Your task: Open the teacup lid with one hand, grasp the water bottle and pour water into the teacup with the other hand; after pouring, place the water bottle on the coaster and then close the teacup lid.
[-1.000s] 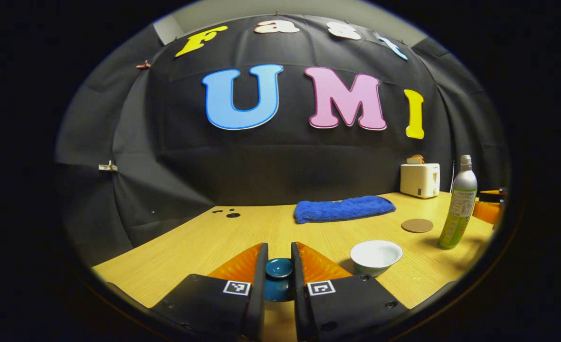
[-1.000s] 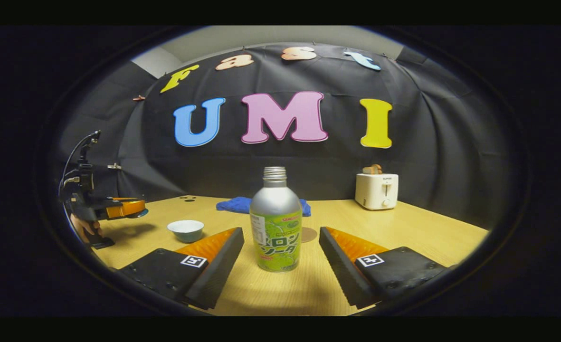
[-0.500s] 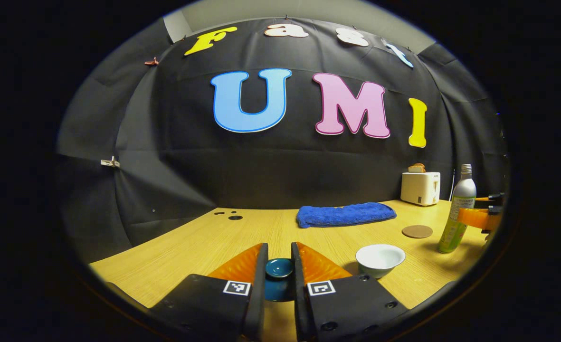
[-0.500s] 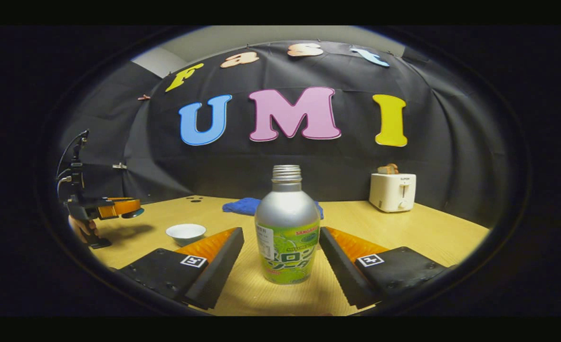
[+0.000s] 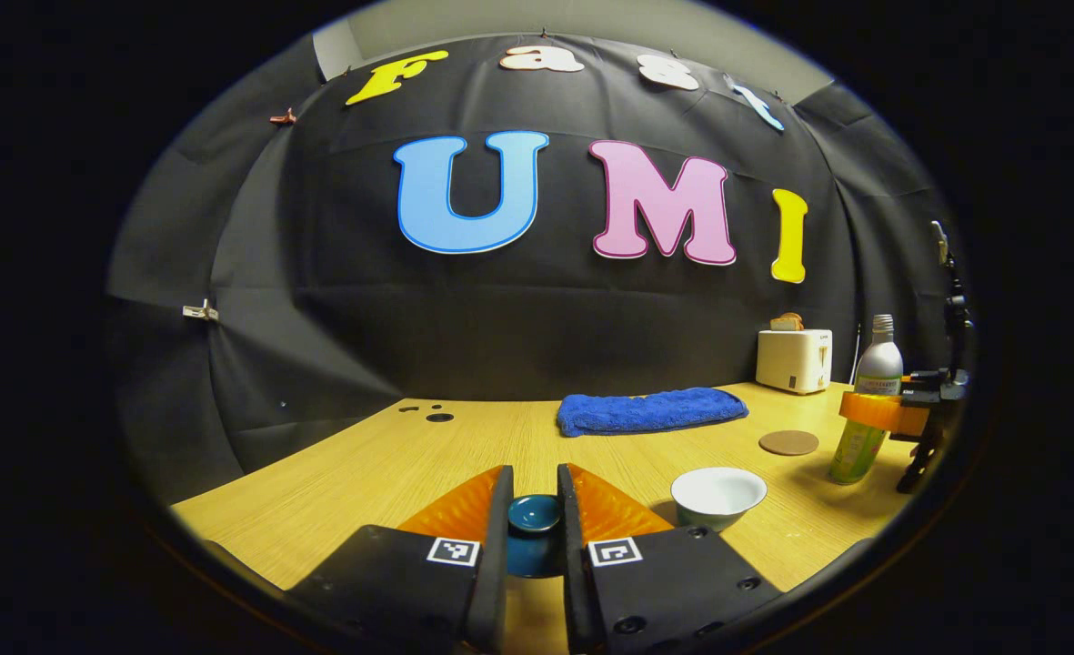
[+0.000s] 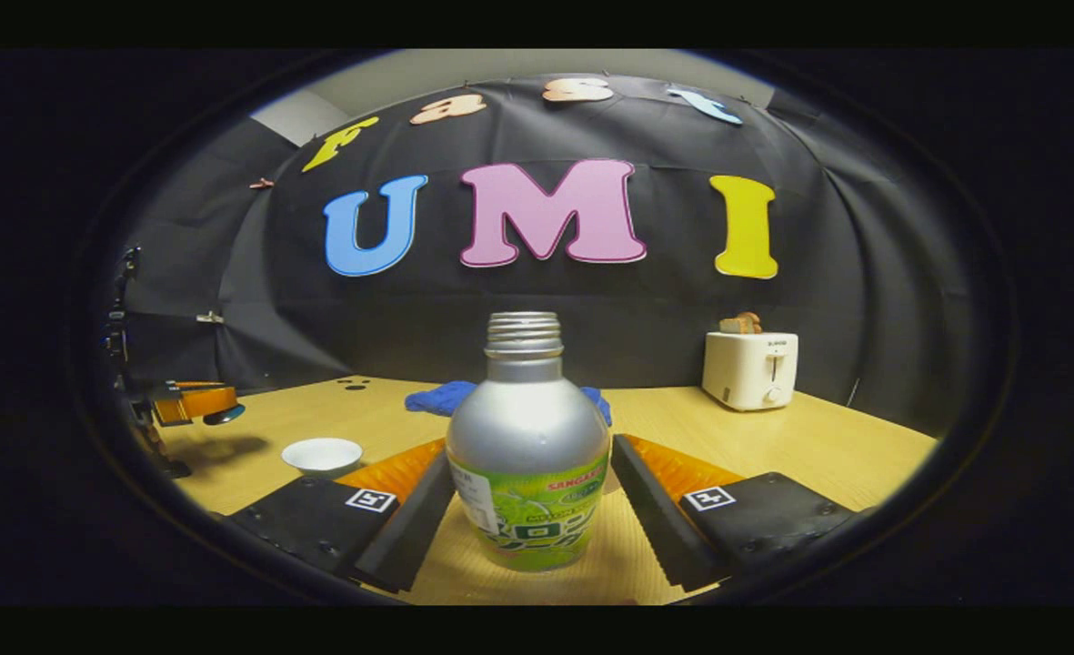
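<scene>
**Table layout, both views**

Left gripper view: teacup lid (image 5: 535, 514) sits between the left gripper (image 5: 535, 509) fingers, above the table (image 5: 391, 464). Teacup (image 5: 718, 496) just right of the fingers, on the table. Coaster (image 5: 788, 442) behind it, further right. Water bottle (image 5: 867, 400) right of the coaster, upright, right gripper (image 5: 873, 411) around it. Towel (image 5: 650, 409) behind, toaster (image 5: 793, 359) at back right.

Right gripper view: bottle between the fingers; teacup left, toaster back right.

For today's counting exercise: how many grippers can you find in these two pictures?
2. The left gripper holds the lid above the table's left side; the right gripper is at the table's right, its fingers straddling the bottle.
</scene>
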Tool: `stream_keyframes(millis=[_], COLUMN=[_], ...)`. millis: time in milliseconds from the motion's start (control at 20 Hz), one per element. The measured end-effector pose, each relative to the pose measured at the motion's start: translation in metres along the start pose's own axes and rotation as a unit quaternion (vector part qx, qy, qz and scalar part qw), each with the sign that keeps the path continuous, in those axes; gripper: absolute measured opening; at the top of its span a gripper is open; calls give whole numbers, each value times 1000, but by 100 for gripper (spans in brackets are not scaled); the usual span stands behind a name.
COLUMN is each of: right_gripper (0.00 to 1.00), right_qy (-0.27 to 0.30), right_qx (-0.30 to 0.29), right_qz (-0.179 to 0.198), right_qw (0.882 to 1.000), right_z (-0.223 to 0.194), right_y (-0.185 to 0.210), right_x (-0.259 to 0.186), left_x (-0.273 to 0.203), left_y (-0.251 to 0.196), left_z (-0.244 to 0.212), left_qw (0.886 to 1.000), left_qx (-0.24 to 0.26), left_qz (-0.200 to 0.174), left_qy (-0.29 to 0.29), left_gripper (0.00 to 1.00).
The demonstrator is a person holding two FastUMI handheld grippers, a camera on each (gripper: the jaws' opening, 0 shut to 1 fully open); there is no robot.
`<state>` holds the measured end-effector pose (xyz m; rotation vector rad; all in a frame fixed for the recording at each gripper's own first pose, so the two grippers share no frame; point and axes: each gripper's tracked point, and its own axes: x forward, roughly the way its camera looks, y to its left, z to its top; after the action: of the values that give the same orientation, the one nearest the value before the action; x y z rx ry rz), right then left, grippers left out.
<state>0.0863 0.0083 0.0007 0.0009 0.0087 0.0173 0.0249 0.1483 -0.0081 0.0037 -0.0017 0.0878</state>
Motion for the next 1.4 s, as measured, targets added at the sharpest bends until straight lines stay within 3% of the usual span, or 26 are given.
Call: stream_keyframes(millis=[300, 350, 450, 800, 1050, 1400], right_gripper=[98, 89, 83, 83, 75, 75], right_qy=[0, 0, 0, 1, 4, 29], right_qx=[-1, -1, -1, -1, -7, -114], right_qz=[-3, -4, -13, 1, 8, 40], right_qw=[1000, 1000, 1000, 1000, 1000, 992], right_z=[-1, 0, 0, 0, -1, 17], right_y=[0, -1, -5, 0, 2, 15], right_x=[3, 2, 3, 3, 3, 13], left_x=[-1, -1, -2, -2, -2, -3], left_y=[0, 0, 1, 6, 6, 18], left_z=[0, 1, 1, 0, 1, -1], left_qw=[1000, 1000, 1000, 1000, 1000, 999], left_qx=[0, 0, 0, 0, -1, -1], left_qz=[0, 0, 2, 15, 17, 49], left_qy=[0, 0, 0, 1, 1, 2], left_gripper=[29, 29, 29, 29, 29, 29])
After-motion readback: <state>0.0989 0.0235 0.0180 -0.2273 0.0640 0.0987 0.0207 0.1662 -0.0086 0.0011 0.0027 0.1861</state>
